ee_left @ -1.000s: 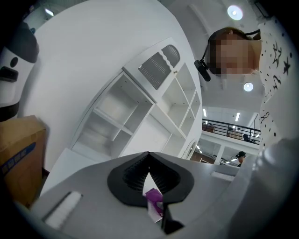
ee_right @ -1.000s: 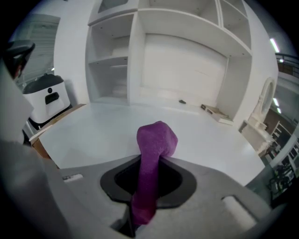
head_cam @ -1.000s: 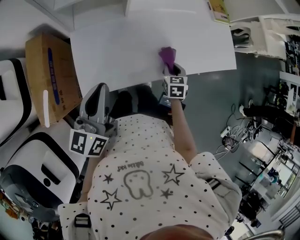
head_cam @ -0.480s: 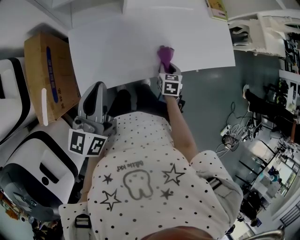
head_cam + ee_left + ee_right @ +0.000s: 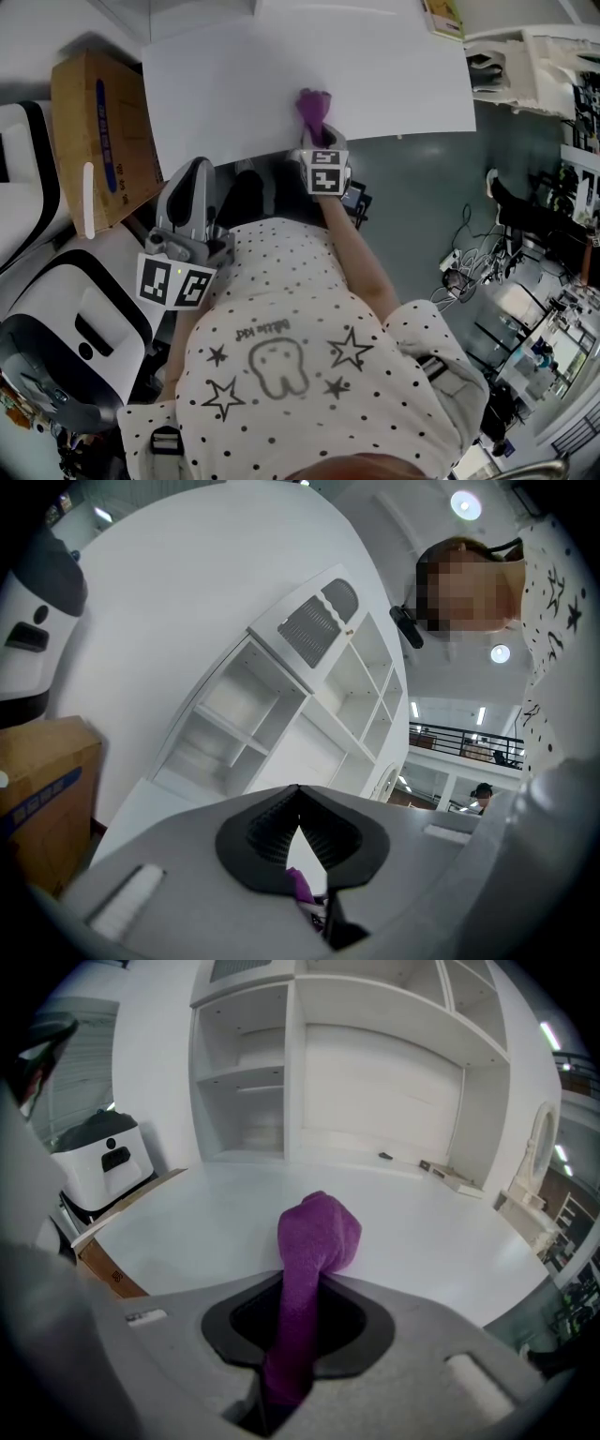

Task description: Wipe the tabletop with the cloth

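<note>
While the right gripper [image 5: 302,1297] stays clamped on the purple cloth [image 5: 317,1237], the head view places both further left along the near edge of the white desk [image 5: 234,84] than one second ago. The shift is small and runs sideways, close to that edge. The cloth passes upright between the closed jaws, and its bunched free end lies on the desk top just beyond them. The person's right forearm [image 5: 352,253] reaches forward from the dotted shirt [image 5: 281,356] to this gripper.

The left gripper [image 5: 298,803] hangs where it was in the earlier frames, off the desk and low at the person's left side, near the desk's front left corner. Its jaw tips meet and nothing is held between them. A purple scrap seen through the slit below the tips is probably the same cloth, farther off.

Count of items: two grippers, each carrying one marker cube, the right one [image 5: 324,172] at the desk edge and the left one [image 5: 175,283] beside the shirt. One cloth. One desk. One cardboard box [image 5: 94,141] stands on the floor at the desk's left end, with a blue stripe on its upper face. One white shelving unit [image 5: 375,1063], its compartments bare, rises behind the far side of the desk in the right gripper view.
</note>
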### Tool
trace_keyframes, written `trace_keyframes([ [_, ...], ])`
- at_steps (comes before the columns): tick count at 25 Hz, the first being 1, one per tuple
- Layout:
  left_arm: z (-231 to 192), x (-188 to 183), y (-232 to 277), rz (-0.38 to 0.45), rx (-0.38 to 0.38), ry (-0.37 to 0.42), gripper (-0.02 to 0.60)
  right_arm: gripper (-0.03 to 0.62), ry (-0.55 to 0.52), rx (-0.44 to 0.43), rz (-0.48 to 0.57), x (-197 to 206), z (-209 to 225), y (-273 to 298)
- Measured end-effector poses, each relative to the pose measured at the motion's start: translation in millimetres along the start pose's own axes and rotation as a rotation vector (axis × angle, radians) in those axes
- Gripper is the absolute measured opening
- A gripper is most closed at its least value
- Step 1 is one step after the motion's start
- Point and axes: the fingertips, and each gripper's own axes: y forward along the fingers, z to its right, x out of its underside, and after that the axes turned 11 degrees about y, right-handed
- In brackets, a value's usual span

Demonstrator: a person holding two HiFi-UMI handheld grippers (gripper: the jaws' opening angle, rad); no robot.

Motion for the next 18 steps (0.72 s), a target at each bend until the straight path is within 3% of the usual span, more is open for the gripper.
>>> trace_keyframes([
  [18,-11,3,-17,-0.008,-0.054,0.002,-0.005,0.061,-0.125,-0.228,-0.051,14,-115,2],
])
